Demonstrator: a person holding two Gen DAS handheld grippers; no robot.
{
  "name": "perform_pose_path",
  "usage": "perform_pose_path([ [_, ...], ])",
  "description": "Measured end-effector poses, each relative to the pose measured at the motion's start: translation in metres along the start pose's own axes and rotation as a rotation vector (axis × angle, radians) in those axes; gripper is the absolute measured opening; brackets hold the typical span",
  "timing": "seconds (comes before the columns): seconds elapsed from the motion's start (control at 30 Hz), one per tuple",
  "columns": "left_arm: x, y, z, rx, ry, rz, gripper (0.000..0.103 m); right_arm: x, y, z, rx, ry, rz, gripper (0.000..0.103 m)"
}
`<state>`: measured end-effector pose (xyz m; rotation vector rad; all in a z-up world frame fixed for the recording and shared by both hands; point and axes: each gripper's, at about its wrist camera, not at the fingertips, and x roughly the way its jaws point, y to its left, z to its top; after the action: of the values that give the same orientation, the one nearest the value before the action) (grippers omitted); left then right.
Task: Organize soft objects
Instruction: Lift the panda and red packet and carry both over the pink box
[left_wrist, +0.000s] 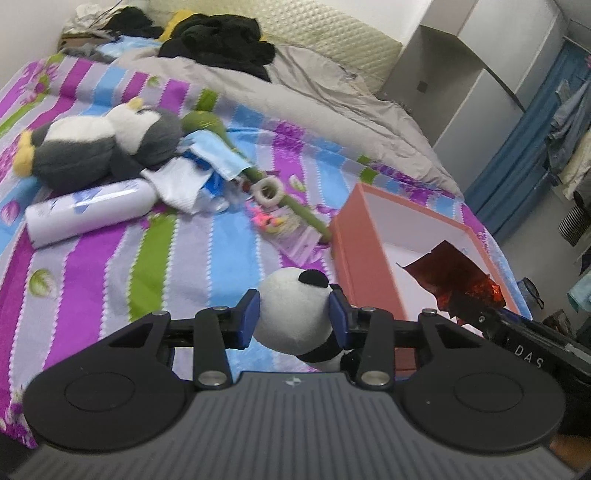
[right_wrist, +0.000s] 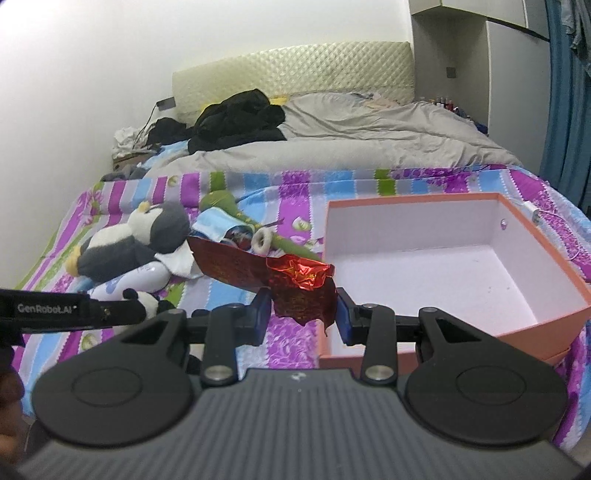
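My left gripper (left_wrist: 293, 317) is shut on a small panda plush (left_wrist: 291, 314), its blue pads pressed into the white head, held above the striped bedspread (left_wrist: 110, 258). My right gripper (right_wrist: 303, 314) is shut on a crumpled red foil bag (right_wrist: 295, 284), lifted just left of the open orange box (right_wrist: 517, 321). In the left wrist view the foil bag (left_wrist: 454, 280) hangs over the box (left_wrist: 351, 236). A grey and white penguin plush (left_wrist: 99, 144) lies further back on the bed, seen also as the penguin plush (right_wrist: 129, 243) in the right wrist view.
A white bottle (left_wrist: 88, 210), white tissue and a blue face mask (left_wrist: 218, 155), a long green plush (left_wrist: 258, 177) and small trinkets lie between penguin and box. A grey duvet (right_wrist: 351, 144) and black clothes (right_wrist: 236, 118) cover the bed's far half. Cabinets stand at the right.
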<state>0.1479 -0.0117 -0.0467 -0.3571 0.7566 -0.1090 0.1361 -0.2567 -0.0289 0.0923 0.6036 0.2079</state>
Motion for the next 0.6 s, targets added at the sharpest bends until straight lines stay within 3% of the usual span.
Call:
perform_pose_path([
  [0.33, 0.033, -0.061, 0.034, 0.091, 0.02, -0.061, 0.047, 0.004, -0.054, 0.018, 0.069, 0.005, -0.079, 0.04],
  [0.6, 0.087, -0.115, 0.049, 0.169, 0.085, -0.111, 0.047, 0.027, -0.11, 0.023, 0.129, 0.071, -0.158, 0.04],
])
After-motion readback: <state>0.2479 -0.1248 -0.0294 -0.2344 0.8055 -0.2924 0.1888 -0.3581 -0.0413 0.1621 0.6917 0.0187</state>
